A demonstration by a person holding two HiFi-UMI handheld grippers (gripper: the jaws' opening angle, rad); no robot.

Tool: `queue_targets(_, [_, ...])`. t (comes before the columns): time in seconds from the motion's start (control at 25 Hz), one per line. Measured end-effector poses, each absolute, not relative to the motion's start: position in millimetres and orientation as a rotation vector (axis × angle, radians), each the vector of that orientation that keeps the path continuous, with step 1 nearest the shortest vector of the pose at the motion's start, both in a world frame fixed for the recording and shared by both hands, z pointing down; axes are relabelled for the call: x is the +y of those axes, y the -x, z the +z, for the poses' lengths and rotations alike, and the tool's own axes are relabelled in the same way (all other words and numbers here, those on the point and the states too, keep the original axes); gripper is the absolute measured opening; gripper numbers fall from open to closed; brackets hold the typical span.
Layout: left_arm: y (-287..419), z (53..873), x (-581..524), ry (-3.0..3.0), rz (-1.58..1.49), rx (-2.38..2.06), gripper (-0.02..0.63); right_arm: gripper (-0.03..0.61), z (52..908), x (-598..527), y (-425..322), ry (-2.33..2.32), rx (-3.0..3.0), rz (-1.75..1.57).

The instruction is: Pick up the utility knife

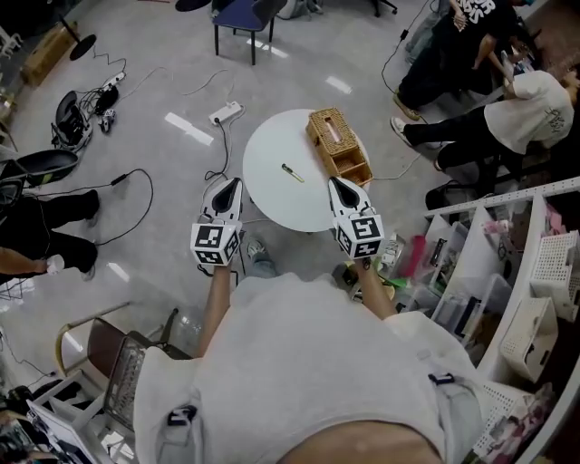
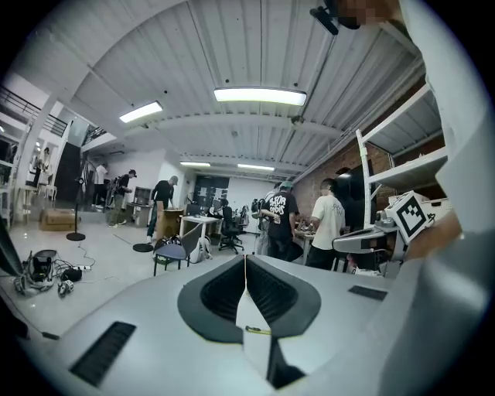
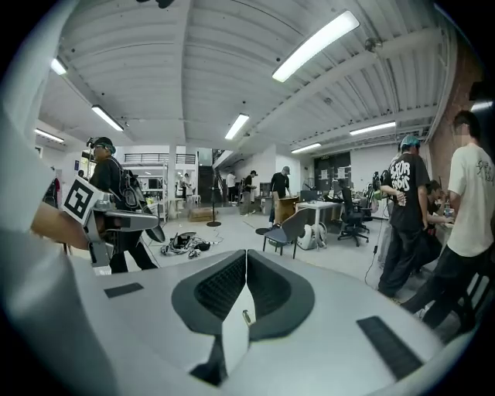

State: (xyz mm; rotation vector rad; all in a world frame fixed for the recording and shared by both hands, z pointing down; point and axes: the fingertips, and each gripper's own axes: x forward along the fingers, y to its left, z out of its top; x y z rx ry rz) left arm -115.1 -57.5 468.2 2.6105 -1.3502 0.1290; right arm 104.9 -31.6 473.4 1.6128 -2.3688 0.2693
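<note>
A small utility knife (image 1: 292, 172) with a dark and yellow body lies near the middle of the round white table (image 1: 272, 195). Both grippers hover at the table's near edge, short of the knife. My left gripper (image 1: 236, 181) is at the left with its jaws together and nothing between them. My right gripper (image 1: 333, 180) is at the right, likewise shut and empty. In the left gripper view the knife (image 2: 257, 331) shows low in the gap below the touching tips (image 2: 246, 258). In the right gripper view the knife (image 3: 247, 316) shows as a small sliver below the closed tips (image 3: 247, 253).
A woven open-top box (image 1: 338, 145) stands on the table's right side. Cables and a power strip (image 1: 226, 112) lie on the floor. A blue chair (image 1: 243, 18) stands beyond the table. People (image 1: 471, 63) are at the upper right, shelves with bins (image 1: 507, 290) at the right.
</note>
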Motion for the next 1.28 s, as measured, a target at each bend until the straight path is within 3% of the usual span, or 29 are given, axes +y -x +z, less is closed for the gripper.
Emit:
queue_targets(0.6, [151,479,-174,-2.649,0.126,-1.214,0.021,0.032,476,-123,-77,-1.698,-2.253,0.276])
queue_targets(1.28, [123,489,-191,-2.588,0.200,-1.272,0.021,0.032,494,-160,-98,-1.623,-2.329,0.342])
